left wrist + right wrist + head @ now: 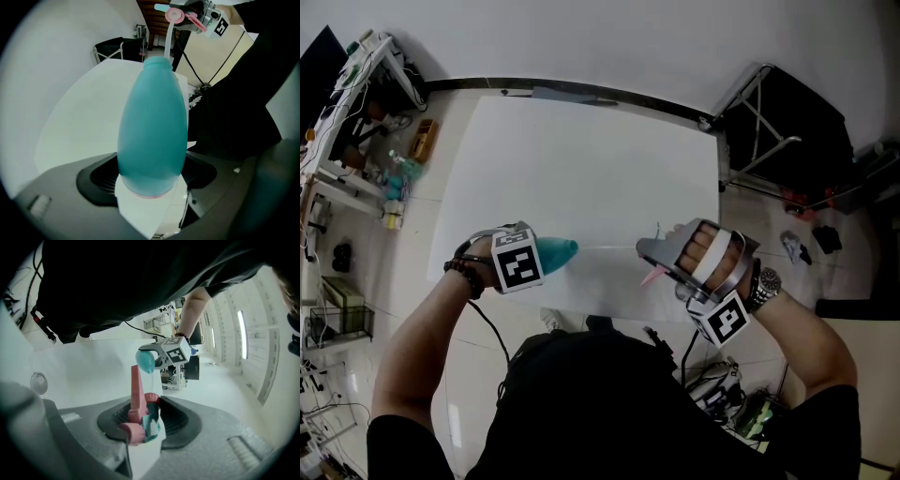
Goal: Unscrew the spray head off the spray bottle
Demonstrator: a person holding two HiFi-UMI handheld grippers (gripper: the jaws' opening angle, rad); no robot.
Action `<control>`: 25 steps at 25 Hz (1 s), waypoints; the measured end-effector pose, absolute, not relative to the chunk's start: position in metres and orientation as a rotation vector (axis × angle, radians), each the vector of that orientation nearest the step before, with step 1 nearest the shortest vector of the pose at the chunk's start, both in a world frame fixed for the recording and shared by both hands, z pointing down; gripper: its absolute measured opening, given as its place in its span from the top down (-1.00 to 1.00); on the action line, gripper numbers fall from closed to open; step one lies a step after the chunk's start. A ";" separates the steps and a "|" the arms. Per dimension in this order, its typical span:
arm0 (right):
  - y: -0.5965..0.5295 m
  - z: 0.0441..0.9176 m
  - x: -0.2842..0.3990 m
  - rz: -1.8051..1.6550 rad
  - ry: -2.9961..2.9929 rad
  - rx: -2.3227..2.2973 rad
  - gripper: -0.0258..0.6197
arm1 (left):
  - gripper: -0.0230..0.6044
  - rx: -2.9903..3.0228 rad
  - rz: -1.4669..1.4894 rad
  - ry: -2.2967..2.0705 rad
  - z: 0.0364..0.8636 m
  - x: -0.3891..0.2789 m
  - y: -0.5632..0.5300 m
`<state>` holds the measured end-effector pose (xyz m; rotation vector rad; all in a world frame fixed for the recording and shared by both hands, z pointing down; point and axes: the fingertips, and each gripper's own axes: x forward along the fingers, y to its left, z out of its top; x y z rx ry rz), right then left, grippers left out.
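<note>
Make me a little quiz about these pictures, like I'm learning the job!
1. True or false: the spray head is screwed onto the teal bottle.
2. Which one holds the teal bottle? A: left gripper. B: right gripper.
3. Fill in: a thin clear ___ runs from the spray head to the teal bottle's neck.

Key: 1 false, it is off and held apart; 2 A; 3 tube.

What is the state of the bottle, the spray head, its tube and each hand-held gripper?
spray bottle: head off, neck open.
spray head: unscrewed, apart from the bottle.
dip tube: fixed to the head, its end at the bottle's neck.
left hand-held gripper: shut on the spray bottle.
right hand-held gripper: shut on the spray head.
</note>
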<state>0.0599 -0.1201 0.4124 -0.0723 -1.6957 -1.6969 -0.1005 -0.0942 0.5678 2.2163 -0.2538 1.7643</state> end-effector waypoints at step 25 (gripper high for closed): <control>-0.181 0.407 0.069 -1.096 -2.057 0.427 0.54 | -0.44 2.283 1.526 -0.612 0.571 -0.097 -0.144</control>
